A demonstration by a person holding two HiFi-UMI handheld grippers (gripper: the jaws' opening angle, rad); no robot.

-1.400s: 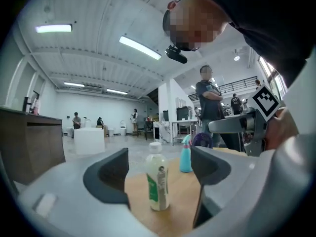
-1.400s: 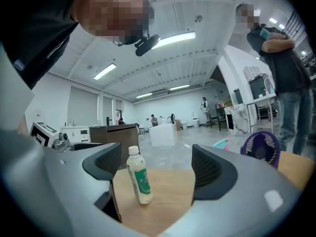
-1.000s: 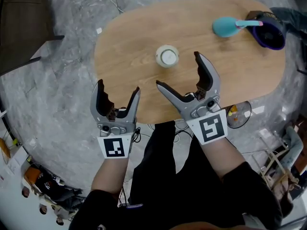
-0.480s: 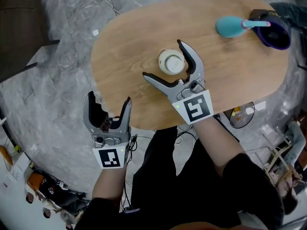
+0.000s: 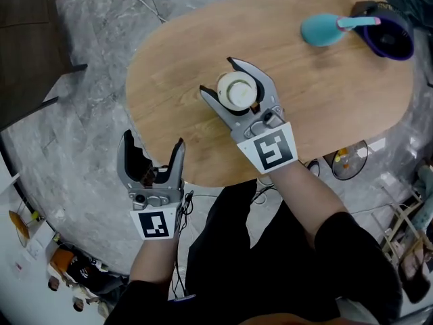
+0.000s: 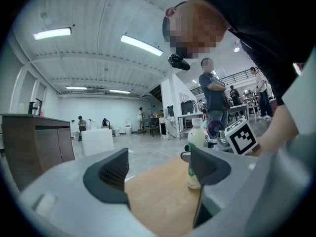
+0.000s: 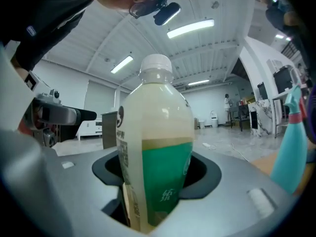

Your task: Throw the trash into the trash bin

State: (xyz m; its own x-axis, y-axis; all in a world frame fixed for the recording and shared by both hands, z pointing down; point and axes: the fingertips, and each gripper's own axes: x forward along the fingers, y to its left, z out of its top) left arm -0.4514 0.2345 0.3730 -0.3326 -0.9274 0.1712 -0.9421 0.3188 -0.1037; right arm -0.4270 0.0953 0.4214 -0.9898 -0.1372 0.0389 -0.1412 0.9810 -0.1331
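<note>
Right gripper (image 5: 216, 75) spread wide around green-label drink bottle (image 5: 237, 90) mid-desk, not clamped. Left gripper (image 5: 152, 141) released, empty, off the near edge. Teal spray bottle (image 5: 323, 29) and purple container (image 5: 390, 38) at the far-right corner.

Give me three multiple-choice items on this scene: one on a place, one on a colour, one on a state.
1. Where is the bottle?
A) inside a box
B) between the fingers of the right gripper
C) on a shelf

2. What colour is the bottle's cap?
A) white
B) red
C) black

3. How is the left gripper?
A) shut on the bottle
B) shut on a cloth
C) open, holding nothing

Answers:
1 B, the right gripper view shows the bottle between its fingers.
2 A, the cap is plainly white there.
3 C, its fingers stand apart with nothing between them.
</note>
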